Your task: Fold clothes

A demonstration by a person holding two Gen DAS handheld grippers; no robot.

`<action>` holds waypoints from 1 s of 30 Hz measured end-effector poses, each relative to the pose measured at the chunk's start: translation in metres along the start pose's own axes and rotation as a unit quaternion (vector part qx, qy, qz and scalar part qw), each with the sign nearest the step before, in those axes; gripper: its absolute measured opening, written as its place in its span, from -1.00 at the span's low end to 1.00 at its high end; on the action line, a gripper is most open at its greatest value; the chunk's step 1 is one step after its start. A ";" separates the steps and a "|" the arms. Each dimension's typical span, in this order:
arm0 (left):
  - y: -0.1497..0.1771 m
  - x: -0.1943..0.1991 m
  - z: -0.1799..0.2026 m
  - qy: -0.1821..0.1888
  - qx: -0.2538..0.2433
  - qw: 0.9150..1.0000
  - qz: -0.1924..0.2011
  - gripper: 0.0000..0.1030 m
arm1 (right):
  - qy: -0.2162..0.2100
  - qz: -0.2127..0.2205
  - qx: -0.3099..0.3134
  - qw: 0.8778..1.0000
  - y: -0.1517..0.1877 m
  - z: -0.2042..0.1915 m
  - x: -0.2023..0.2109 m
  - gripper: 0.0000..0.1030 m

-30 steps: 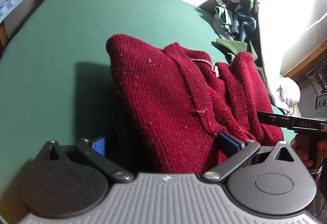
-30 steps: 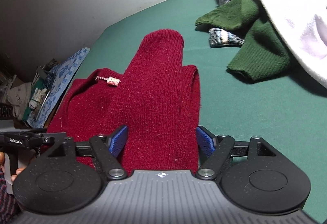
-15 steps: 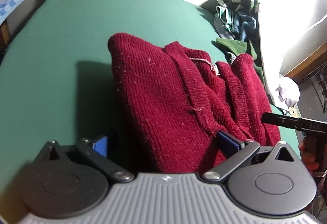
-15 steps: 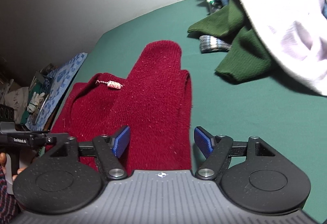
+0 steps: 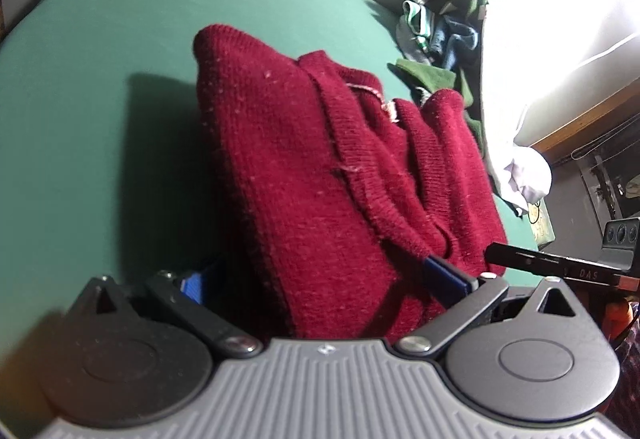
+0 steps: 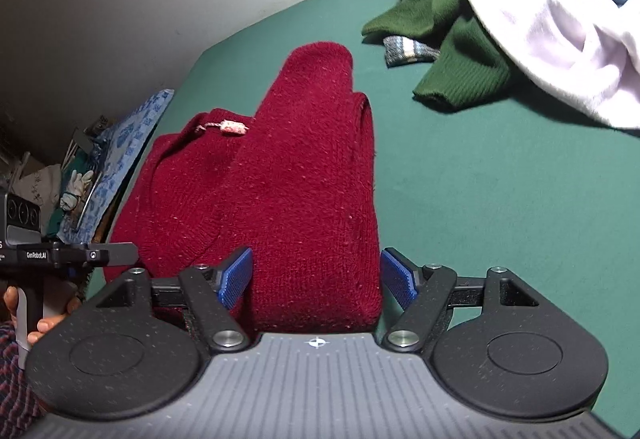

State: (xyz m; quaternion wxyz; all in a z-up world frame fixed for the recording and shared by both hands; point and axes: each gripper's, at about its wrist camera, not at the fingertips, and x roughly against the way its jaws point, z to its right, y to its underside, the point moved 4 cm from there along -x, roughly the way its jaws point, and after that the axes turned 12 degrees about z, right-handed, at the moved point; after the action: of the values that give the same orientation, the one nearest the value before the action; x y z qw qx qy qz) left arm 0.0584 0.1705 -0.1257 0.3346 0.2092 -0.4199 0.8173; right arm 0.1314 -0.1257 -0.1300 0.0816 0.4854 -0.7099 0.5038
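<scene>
Left wrist view: we see our left gripper (image 5: pixel 320 279) spread wide, its blue pads flanking the near edge of the folded maroon sweater (image 5: pixel 320 167) on the green tabletop (image 5: pixel 100 79). Right wrist view: our right gripper (image 6: pixel 318 277) likewise stands wide apart around the sweater's folded sleeve, gripping nothing; a dark green garment (image 6: pixel 452 51) lies farther right.

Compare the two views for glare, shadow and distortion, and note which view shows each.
Left wrist: glare burns out the upper right above the clothes pile; the red sweater casts a dark shadow leftward on the green surface. Right wrist: more even light, no burnt-out area. Both: fisheye bends the surface edge.
</scene>
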 end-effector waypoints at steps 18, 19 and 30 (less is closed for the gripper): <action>-0.019 -0.021 -0.002 -0.002 0.018 1.000 -0.001 0.98 | -0.017 0.013 -0.019 1.000 -0.016 -0.001 -0.020 0.43; -0.020 -0.022 -0.003 -0.002 0.019 1.000 -0.002 0.98 | -0.017 0.011 -0.017 1.000 -0.019 -0.001 -0.022 0.44; -0.032 -0.033 -0.004 -0.015 0.014 1.000 -0.009 0.98 | -0.019 0.006 -0.032 0.999 -0.028 0.006 -0.036 0.48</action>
State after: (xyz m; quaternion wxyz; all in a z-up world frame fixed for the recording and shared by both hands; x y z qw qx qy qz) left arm 0.1039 0.1757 -0.1308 0.3328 0.2296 -0.4113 0.8169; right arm 0.1742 -0.1088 -0.1368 0.0808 0.4875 -0.7302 0.4718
